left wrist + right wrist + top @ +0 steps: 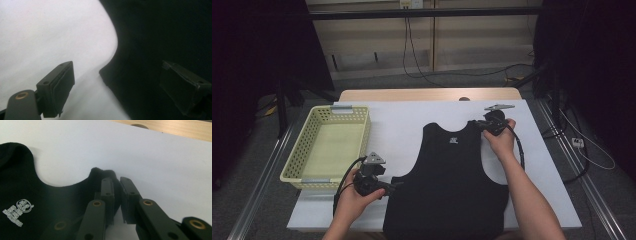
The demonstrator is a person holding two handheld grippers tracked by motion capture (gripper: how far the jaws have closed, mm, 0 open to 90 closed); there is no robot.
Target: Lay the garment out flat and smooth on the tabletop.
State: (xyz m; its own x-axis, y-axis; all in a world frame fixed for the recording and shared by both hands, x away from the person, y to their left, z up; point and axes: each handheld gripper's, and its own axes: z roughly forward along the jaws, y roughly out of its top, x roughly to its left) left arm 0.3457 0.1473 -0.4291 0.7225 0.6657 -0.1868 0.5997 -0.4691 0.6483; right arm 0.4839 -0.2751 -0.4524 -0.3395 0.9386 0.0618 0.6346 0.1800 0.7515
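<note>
1. Black tank top (447, 180) lies flat, front up, at lower centre of the high view, on the white sheet covering the desk (542, 165). Neck points to the top of the frame, hem to the bottom edge.
2. Right gripper (478, 123) sits at the garment's right shoulder strap, right of centre. In the right gripper view its fingers (108, 192) are drawn together and clamped on the strap tip (102, 173); a thin fold of cloth sits between the pads. No earlier picture to compare.
3. Left gripper (393, 186) is at lower left, by the left side seam below the armhole. In the left gripper view its fingers (58, 86) stand wide apart: one over white sheet, the other over black cloth. The garment's edge corner (106, 73) lies between them, not pinched.
4. Likely reason: diagonal hold, one shoulder and the opposite side, keeps the cloth taut for a fold or lift.
5. Yellow basket (297, 170) stands empty at left, just beside the left gripper; probable drop spot for the garment.
6. Next call, as a judgement: left fingers need to close on the side edge.
</note>
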